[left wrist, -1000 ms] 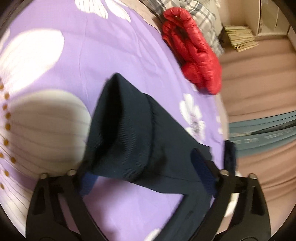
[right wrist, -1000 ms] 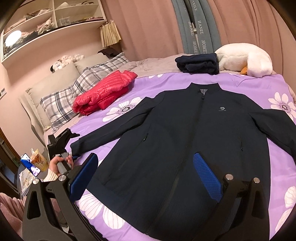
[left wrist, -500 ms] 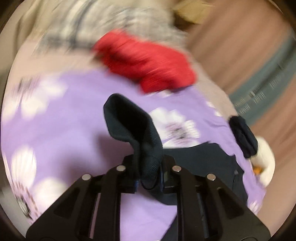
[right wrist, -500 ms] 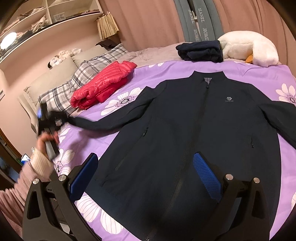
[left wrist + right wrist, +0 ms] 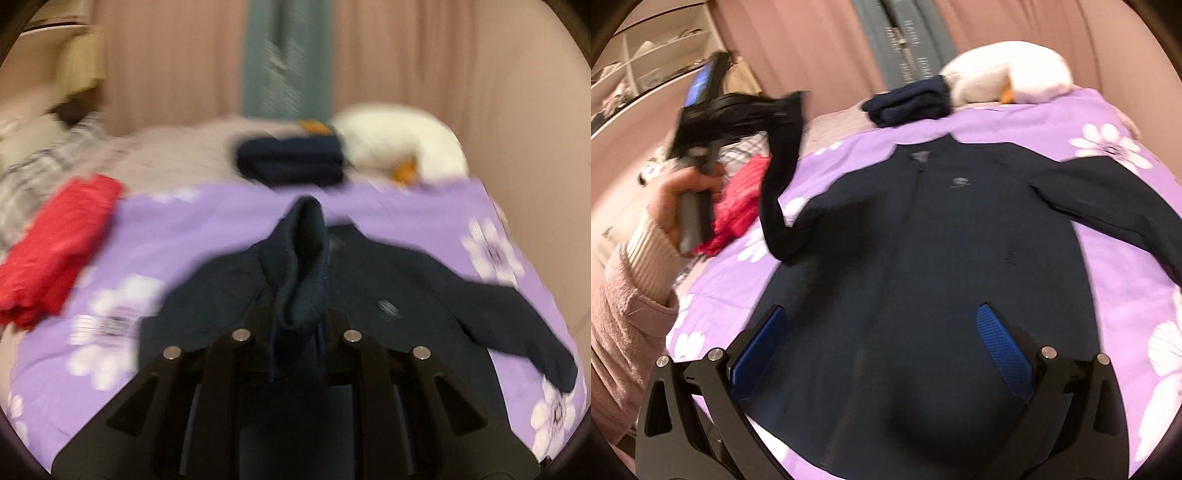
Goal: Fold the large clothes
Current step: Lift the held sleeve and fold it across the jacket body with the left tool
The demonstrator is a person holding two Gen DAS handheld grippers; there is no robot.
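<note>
A dark navy jacket (image 5: pixel 942 258) lies front up on the purple flowered bedspread (image 5: pixel 1115 295), collar toward the far side. My left gripper (image 5: pixel 295 332) is shut on the cuff (image 5: pixel 303 266) of the jacket's left sleeve. In the right wrist view the left gripper (image 5: pixel 790 99) holds that sleeve (image 5: pixel 779 199) lifted high above the bed at the left. My right gripper (image 5: pixel 882 343) is open and empty, hovering over the jacket's lower hem. The other sleeve (image 5: pixel 1108 203) lies spread out to the right.
A red puffer jacket (image 5: pixel 55 240) lies at the left of the bed by plaid pillows (image 5: pixel 29 173). A folded dark garment (image 5: pixel 908 103) and a white plush toy (image 5: pixel 1008 74) sit at the far edge. Pink curtains (image 5: pixel 820 40) hang behind.
My left gripper has lifted the sleeve cuff and swung it up and inward over the jacket body. My right gripper has moved a little closer over the hem and stays open.
</note>
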